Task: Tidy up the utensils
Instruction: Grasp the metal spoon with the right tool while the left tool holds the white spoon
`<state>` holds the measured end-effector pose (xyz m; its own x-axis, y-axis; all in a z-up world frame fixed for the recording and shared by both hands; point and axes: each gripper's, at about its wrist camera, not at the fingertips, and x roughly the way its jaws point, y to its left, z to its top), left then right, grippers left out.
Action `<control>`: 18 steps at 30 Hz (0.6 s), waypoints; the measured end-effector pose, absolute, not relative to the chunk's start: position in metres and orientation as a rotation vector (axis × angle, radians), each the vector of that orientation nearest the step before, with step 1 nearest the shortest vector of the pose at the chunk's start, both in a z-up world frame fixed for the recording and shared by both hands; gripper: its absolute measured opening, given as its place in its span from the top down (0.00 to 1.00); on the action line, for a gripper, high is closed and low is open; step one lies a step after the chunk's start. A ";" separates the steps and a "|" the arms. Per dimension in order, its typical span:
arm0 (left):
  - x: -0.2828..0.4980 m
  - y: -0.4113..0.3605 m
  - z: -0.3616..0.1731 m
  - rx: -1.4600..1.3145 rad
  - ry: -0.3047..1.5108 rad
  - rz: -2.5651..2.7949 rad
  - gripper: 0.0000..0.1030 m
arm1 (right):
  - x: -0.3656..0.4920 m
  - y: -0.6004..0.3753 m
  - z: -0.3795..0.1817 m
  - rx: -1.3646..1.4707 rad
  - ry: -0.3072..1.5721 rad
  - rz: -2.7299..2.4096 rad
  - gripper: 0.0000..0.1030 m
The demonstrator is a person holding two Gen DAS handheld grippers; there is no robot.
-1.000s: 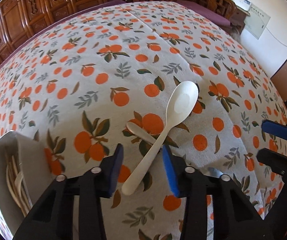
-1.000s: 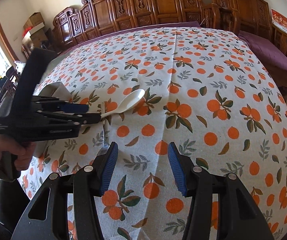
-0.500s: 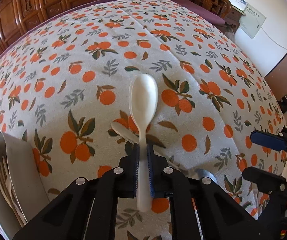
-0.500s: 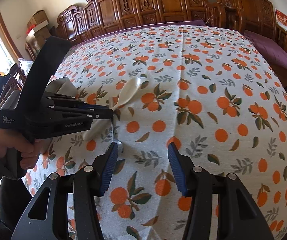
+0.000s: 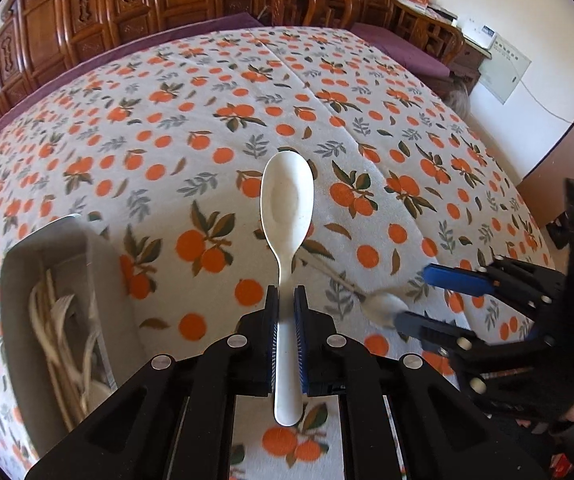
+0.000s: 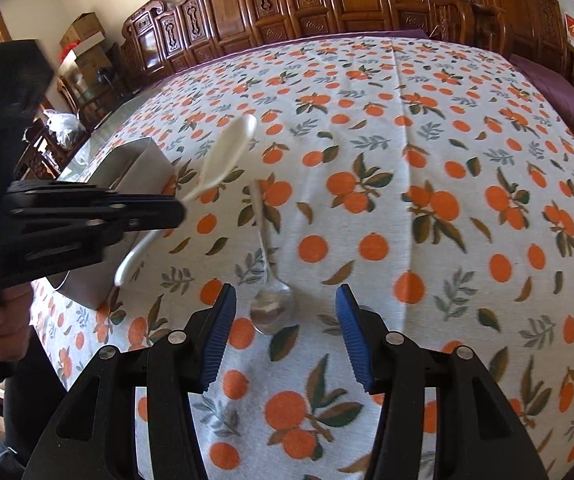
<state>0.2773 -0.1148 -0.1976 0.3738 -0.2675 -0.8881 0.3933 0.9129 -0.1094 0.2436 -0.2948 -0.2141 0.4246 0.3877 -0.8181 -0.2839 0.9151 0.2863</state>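
Sorting was at the carrying step. The left gripper (image 5: 286, 300) had its jaws pressed tight on the handle of the white spoon (image 5: 287, 200), about midway along its length, so the bowl stuck out ahead and the handle end trailed behind the pads. In the right wrist view the white spoon (image 6: 223, 160) hung clear of the tablecloth (image 6: 407, 140), tilted with its bowl raised toward the far side. Just left of it sat the grey bin (image 5: 19, 272), already holding several pale utensils; judging from that, the next move called for swinging the spoon left over the bin's rim, lowering it and only then letting go, with care that the long handle did not catch the wall.

On the cloth lay the metal spoon (image 6: 272, 304), its bowl near and its handle running away toward the far side. The right gripper (image 6: 283, 320) hovered over it with its jaws about half open and nothing held; the spoon's bowl lay between the blue pads, not touched by either. That gripper pointed steeply down at the table, and it likely needed to drop lower before closing.

A hand (image 6: 3, 332) at the left edge gripped the left tool's handle, and the tool reached in level from the left.
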 end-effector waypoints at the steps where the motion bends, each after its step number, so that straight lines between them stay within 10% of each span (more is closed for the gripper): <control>1: 0.274 -0.111 -0.194 0.126 1.105 -0.421 0.93 | 0.245 -0.293 -0.216 0.111 1.059 0.414 0.47; 18: 0.241 -0.072 -0.166 0.083 1.054 -0.380 0.93 | 0.249 -0.278 -0.230 0.164 1.137 0.368 0.86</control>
<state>0.2412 -0.0724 -0.1658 0.4358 -0.2658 -0.8599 0.3448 0.9318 -0.1133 0.2491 -0.2778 -0.2303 0.3686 0.3678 -0.8537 -0.2029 0.9281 0.3123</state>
